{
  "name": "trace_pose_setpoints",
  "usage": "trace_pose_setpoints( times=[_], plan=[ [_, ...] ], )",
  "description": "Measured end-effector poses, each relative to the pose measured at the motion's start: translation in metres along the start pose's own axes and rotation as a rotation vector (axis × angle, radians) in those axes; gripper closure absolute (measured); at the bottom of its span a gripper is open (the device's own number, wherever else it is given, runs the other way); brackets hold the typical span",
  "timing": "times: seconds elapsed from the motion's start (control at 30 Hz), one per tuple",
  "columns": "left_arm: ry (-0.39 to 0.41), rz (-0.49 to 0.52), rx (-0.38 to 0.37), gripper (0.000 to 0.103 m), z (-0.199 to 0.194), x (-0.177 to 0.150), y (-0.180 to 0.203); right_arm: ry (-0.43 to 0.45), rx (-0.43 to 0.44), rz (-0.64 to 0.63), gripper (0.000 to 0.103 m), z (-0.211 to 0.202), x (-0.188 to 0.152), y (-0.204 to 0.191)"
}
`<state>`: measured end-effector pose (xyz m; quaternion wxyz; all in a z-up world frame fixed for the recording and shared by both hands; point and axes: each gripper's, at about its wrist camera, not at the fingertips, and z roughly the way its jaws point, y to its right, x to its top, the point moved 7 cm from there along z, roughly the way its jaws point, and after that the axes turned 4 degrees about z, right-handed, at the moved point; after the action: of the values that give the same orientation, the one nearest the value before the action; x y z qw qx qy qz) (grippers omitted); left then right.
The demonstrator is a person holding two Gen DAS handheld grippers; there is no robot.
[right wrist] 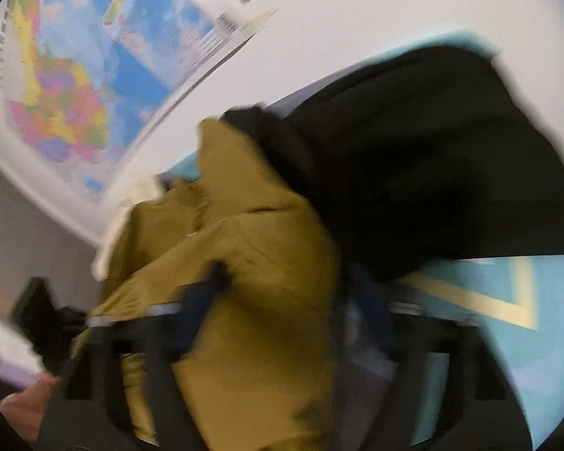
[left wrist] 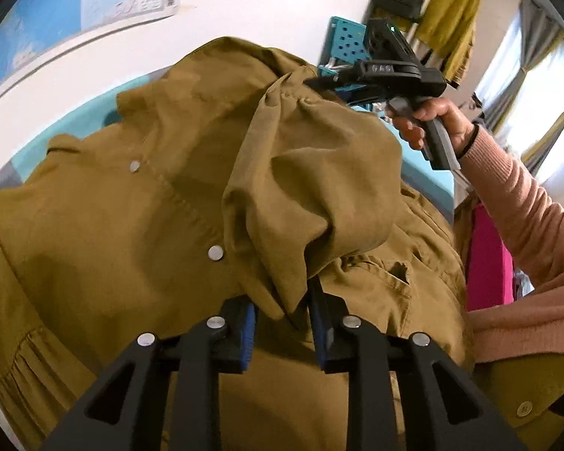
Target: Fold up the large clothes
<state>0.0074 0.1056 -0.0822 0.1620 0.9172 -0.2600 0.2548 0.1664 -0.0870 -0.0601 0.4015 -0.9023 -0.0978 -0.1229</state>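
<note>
Nearest in the left wrist view, the left gripper [left wrist: 282,323] points down at an olive-brown shirt [left wrist: 139,225] that fills most of the picture. Its two blue-padded fingers [left wrist: 247,334] stand a narrow way apart, with a hanging corner of a folded-over part of the shirt between them. Whether the pads press on the cloth cannot be told.

The shirt lies spread on a light blue surface [left wrist: 94,120]. Two round silver snaps [left wrist: 216,253] show along its front. A bunched sleeve or flap [left wrist: 312,173] is raised above the rest of the garment, running from the left gripper up to the far right.

At that far end, the right gripper [left wrist: 316,82] meets the edge of the raised cloth. A hand [left wrist: 436,120] in a pink knitted sleeve [left wrist: 526,221] holds its grey handle. From here its jaws cannot be made out.

The right wrist view is badly blurred. The same olive shirt [right wrist: 244,255] lies between and over the right gripper's fingers [right wrist: 206,293], so how wide they stand cannot be told. Just beyond the shirt, to the right, sits a black garment [right wrist: 432,158] on the light blue surface [right wrist: 526,338], which carries pale yellow lines.

Farthest off, a coloured map [right wrist: 64,94] hangs on a white wall. In the left wrist view, mustard clothes [left wrist: 451,11] hang at the far right, near a curtained window [left wrist: 537,86].
</note>
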Motion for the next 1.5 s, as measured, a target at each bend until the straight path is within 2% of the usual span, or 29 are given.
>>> trace_pose_setpoints(
  times=[0.07,0.17,0.23,0.27,0.3,0.37,0.4,0.43,0.47,0.57,0.6,0.67,0.73,0.77,0.8,0.87,1.0,1.07,1.13,1.17,1.2,1.23,1.27,1.37,1.43,1.5],
  plan=[
    [0.006,-0.018,0.041,0.082,-0.003,-0.001,-0.009,0.022,-0.017,-0.079,0.086,-0.007,0.0,-0.005],
    [0.015,-0.032,0.117,0.09,-0.012,0.002,-0.028,0.111,-0.027,-0.124,0.09,-0.041,0.014,-0.013],
    [0.015,-0.066,0.234,0.092,-0.024,0.005,-0.052,0.169,-0.074,-0.157,0.091,-0.059,0.025,-0.014],
    [0.008,-0.081,0.343,0.092,-0.029,0.007,-0.069,0.167,-0.112,-0.163,0.09,-0.058,0.026,-0.01],
    [0.011,-0.086,0.377,0.088,-0.033,0.007,-0.075,0.143,-0.149,-0.156,0.09,-0.051,0.025,-0.005],
    [0.029,-0.105,0.344,0.069,-0.038,0.007,-0.078,0.109,-0.234,-0.164,0.089,-0.036,0.023,0.006],
    [0.036,-0.112,0.278,0.051,-0.038,0.004,-0.072,0.101,-0.248,-0.162,0.089,-0.032,0.02,0.011],
    [0.04,-0.1,0.204,0.043,-0.036,-0.001,-0.06,0.097,-0.247,-0.138,0.088,-0.028,0.017,0.016],
    [0.032,-0.069,0.182,0.034,-0.032,-0.007,-0.048,0.1,-0.234,-0.118,0.088,-0.026,0.015,0.02],
    [-0.034,0.001,0.157,0.03,-0.017,-0.025,-0.022,0.111,-0.197,-0.079,0.086,-0.032,0.008,0.027],
    [-0.06,0.003,0.143,0.025,-0.01,-0.032,-0.015,0.109,-0.2,-0.083,0.085,-0.034,0.006,0.029],
    [-0.117,-0.003,0.108,0.025,0.007,-0.041,-0.007,0.108,-0.209,-0.086,0.085,-0.032,0.007,0.024],
    [-0.174,0.004,0.146,0.055,0.02,-0.048,-0.01,0.109,-0.21,-0.093,0.085,-0.035,0.008,0.023],
    [-0.17,-0.005,0.139,0.063,0.016,-0.045,-0.013,0.111,-0.209,-0.094,0.085,-0.035,0.01,0.021],
    [-0.159,-0.013,0.155,0.086,0.011,-0.04,-0.017,0.114,-0.21,-0.106,0.085,-0.037,0.01,0.021],
    [-0.129,-0.024,0.262,0.09,-0.01,-0.028,-0.036,0.125,-0.206,-0.114,0.087,-0.036,0.015,0.015],
    [-0.068,-0.091,0.433,0.09,-0.063,-0.009,-0.088,0.139,-0.187,-0.122,0.088,-0.039,0.018,0.014],
    [-0.097,-0.11,0.441,0.086,-0.066,-0.007,-0.105,0.128,-0.203,-0.121,0.087,-0.032,0.018,0.017],
    [-0.143,-0.118,0.472,0.068,-0.059,-0.009,-0.108,0.11,-0.258,-0.126,0.084,-0.025,0.016,0.021],
    [-0.193,-0.128,0.493,0.065,-0.047,-0.013,-0.114,0.108,-0.278,-0.122,0.075,-0.024,0.016,0.022],
    [-0.217,-0.13,0.492,0.061,-0.04,-0.015,-0.115,0.113,-0.302,-0.118,0.069,-0.024,0.016,0.023],
    [-0.229,-0.136,0.485,0.055,-0.032,-0.017,-0.115,0.13,-0.345,-0.115,0.055,-0.029,0.017,0.023],
    [-0.233,-0.148,0.486,0.053,-0.027,-0.018,-0.117,0.154,-0.377,-0.125,0.051,-0.035,0.017,0.02],
    [-0.174,-0.187,0.433,0.044,-0.037,-0.022,-0.118,0.257,-0.438,-0.226,0.051,-0.06,0.014,-0.012],
    [-0.144,-0.213,0.418,0.043,-0.042,-0.024,-0.124,0.294,-0.403,-0.308,0.051,-0.066,0.005,-0.045],
    [-0.107,-0.241,0.435,0.041,-0.053,-0.024,-0.125,0.268,-0.327,-0.405,0.051,-0.056,-0.011,-0.081]
  ],
)
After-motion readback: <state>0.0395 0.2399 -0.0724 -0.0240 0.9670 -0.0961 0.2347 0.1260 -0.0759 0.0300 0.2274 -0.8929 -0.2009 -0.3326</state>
